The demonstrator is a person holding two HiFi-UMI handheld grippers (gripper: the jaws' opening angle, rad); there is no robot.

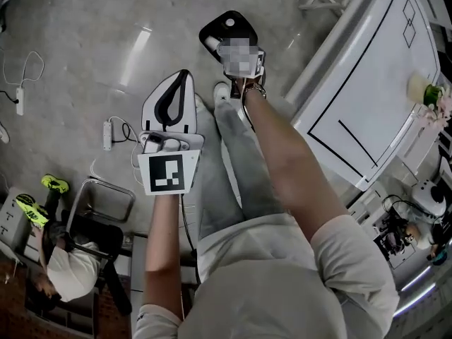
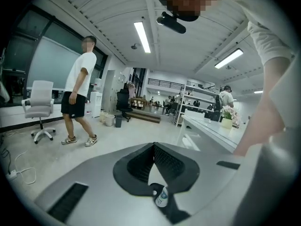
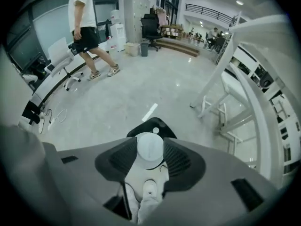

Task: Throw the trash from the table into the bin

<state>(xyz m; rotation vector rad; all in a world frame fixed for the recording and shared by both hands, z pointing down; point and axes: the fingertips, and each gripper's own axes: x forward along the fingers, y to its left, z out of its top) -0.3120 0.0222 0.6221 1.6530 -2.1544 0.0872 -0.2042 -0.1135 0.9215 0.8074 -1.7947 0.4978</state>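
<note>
- Left gripper [image 1: 182, 80]: my jaws are pressed together with nothing between the pads. It points out across the grey floor [image 1: 85, 41].
- Right gripper [image 3: 149, 142]: it is tilted steeply down. The jaws stand wide and are clamped on a white round container [image 3: 150, 152], with one ribbed pad on each side.
- Container: it hangs over the floor, near my white shoe [image 3: 149, 192]. It is above a black object with a white spot [image 3: 153, 125]; I cannot tell whether that is the bin.
- White table with black lines [image 1: 367, 83]: it stands to my right, well apart from the container.
</note>
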